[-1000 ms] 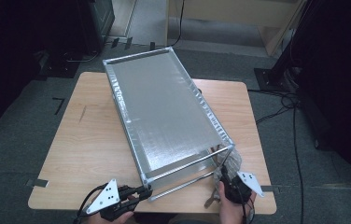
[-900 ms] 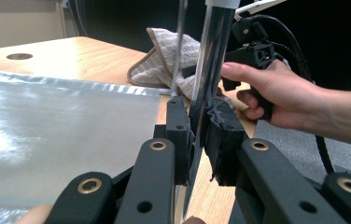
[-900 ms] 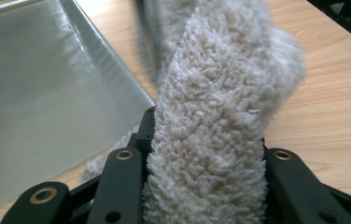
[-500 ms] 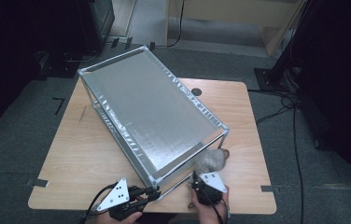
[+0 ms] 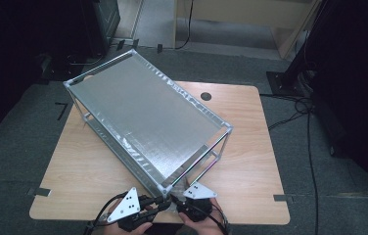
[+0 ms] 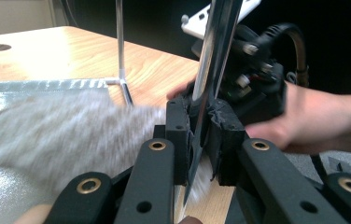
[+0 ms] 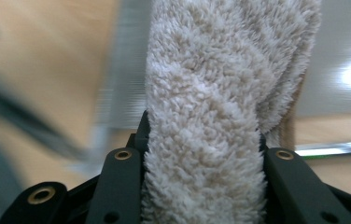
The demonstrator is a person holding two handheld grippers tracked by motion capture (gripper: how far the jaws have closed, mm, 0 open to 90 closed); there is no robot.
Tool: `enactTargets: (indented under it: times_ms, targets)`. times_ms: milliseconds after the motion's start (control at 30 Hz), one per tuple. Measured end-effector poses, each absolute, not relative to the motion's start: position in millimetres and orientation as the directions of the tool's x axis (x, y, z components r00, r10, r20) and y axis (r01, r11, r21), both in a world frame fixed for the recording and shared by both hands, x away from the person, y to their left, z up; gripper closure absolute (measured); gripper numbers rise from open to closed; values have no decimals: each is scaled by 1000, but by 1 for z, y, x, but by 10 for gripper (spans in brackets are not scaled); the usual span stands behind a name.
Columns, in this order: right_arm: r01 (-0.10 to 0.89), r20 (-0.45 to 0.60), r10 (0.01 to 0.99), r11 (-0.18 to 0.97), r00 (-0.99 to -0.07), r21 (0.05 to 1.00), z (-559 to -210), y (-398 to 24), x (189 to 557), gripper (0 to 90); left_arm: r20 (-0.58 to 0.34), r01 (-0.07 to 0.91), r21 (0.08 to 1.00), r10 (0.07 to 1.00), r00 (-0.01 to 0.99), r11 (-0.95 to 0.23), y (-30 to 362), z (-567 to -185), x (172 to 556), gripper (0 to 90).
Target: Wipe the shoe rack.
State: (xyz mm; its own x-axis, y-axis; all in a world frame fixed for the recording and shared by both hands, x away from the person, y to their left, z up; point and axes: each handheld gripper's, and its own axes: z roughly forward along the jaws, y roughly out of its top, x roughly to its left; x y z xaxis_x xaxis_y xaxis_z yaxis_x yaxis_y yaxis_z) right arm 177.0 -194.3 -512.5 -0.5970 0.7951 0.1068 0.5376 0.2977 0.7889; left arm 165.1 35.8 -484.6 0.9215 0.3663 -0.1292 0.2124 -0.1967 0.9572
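Shelf rack (image 5: 148, 117) has rotated further counterclockwise; left gripper (image 6: 197, 140) clamps its chrome corner post (image 6: 213, 56), right gripper (image 7: 204, 154) squeezes a fluffy cloth (image 7: 220, 93).

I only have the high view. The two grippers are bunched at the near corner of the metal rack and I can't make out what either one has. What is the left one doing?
Observer: The left gripper is shut on the shiny upright post at the rack's near corner; the post runs up between its pads.
Operator: And the right one?
Observer: The right gripper is shut on a fluffy off-white cloth, bunched thick between its jaws.
Operator: Where is that cloth against the rack?
Observer: In the left gripper view a blurred fluffy grey mass, probably that cloth, lies over the rack's lower shelf, beside the clamped post.
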Motion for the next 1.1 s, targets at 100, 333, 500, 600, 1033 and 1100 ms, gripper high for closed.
enactTargets:
  times_ms: [100,333,500,600,1033,1100]
  targets:
    - [546,52,858,278,-512,791,-511,-211,184,625,-130,214,957,368,921,-197,36,-485,165,800]
    - [604,37,952,163,-305,780,-515,-252,193,625,-132,217,955,365,922,-203,36,-486,166,800]
    - [580,13,896,276,-444,766,-515,-228,184,625,-139,225,954,375,917,-197,35,-486,167,800]
    - [550,24,836,339,-548,763,-513,-210,175,625,-146,234,953,385,911,-193,36,-487,169,799]
    - [552,-7,845,356,-534,754,-497,-238,175,630,-119,214,954,387,914,-211,39,-486,169,802]
    - [574,-32,898,307,-439,759,-494,-263,178,630,-122,217,953,389,913,-210,41,-486,169,802]
